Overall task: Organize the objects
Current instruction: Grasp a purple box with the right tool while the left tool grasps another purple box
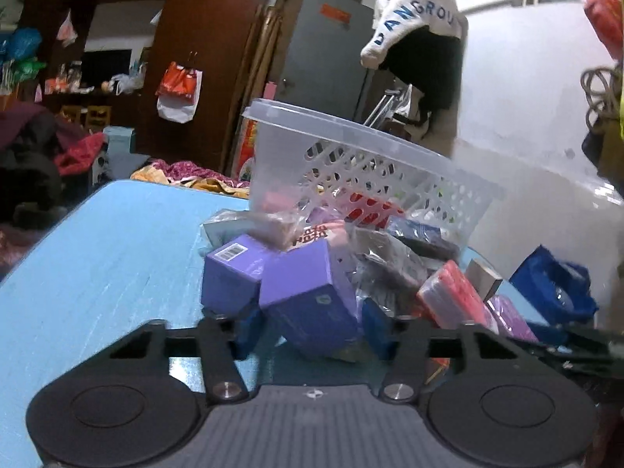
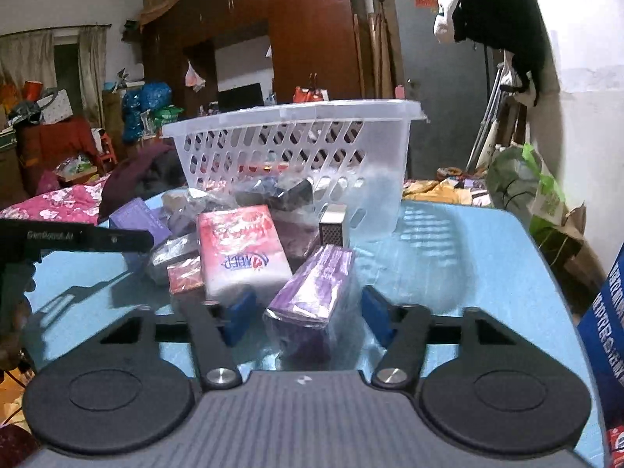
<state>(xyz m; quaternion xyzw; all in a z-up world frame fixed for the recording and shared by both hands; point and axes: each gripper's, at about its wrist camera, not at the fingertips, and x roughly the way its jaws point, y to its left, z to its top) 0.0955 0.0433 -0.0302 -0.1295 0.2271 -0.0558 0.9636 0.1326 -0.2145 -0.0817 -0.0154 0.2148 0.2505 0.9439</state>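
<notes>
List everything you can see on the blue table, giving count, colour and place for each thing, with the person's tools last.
table: one, light blue, under everything
basket: one, clear-white slotted plastic, far side of the pile
purple box: one, purple, front of the pile
barcode box: one, purple, touching the purple box's left side
tissue pack: one, red and white, middle of the pile
purple packet: one, purple in clear wrap, right of the tissue pack
grey box: one, silver-grey, upright against the basket
left tool: one, black with blue pads, clamped on the purple box
right tool: one, same colours, around the purple packet, gap showing
</notes>
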